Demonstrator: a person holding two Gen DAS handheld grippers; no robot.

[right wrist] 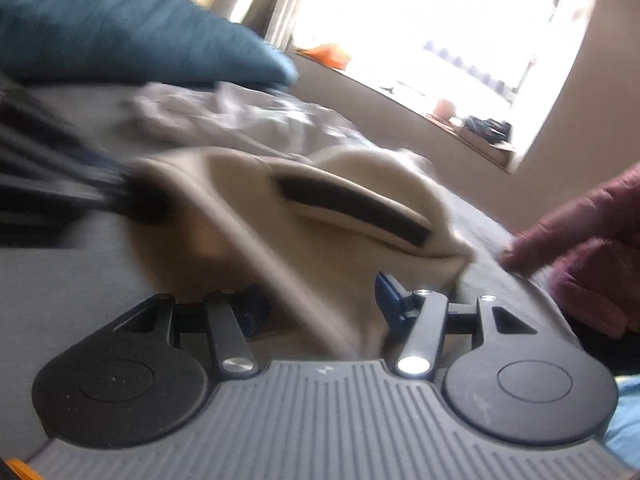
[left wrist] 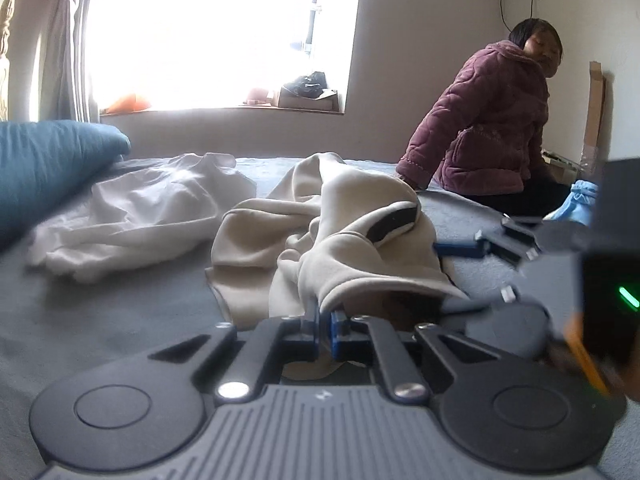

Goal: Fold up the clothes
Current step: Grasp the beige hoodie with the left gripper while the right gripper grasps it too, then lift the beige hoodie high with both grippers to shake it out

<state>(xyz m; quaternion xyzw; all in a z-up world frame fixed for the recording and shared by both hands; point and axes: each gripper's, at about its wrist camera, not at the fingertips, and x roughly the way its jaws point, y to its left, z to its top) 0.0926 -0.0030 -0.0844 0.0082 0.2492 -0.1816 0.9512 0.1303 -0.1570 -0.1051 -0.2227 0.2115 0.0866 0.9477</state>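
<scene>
Grab step: my L gripper (left wrist: pixel 325 322) clamped on cream garment (left wrist: pixel 320 232) hem, right at its tips. R gripper (right wrist: pixel 320 304) jaws apart, cloth between, not pinched yet. Next: close R, lift, spread.

The cream fleece garment (left wrist: pixel 352 248) looks soft and matt, with a black band. The thin white cloth garment (left wrist: pixel 140 208) is crinkled. The grey bed cover (left wrist: pixel 100 320) appears matt, finely textured.

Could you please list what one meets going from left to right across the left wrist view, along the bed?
Blue pillow → white garment → cream garment → right tongs.
</scene>
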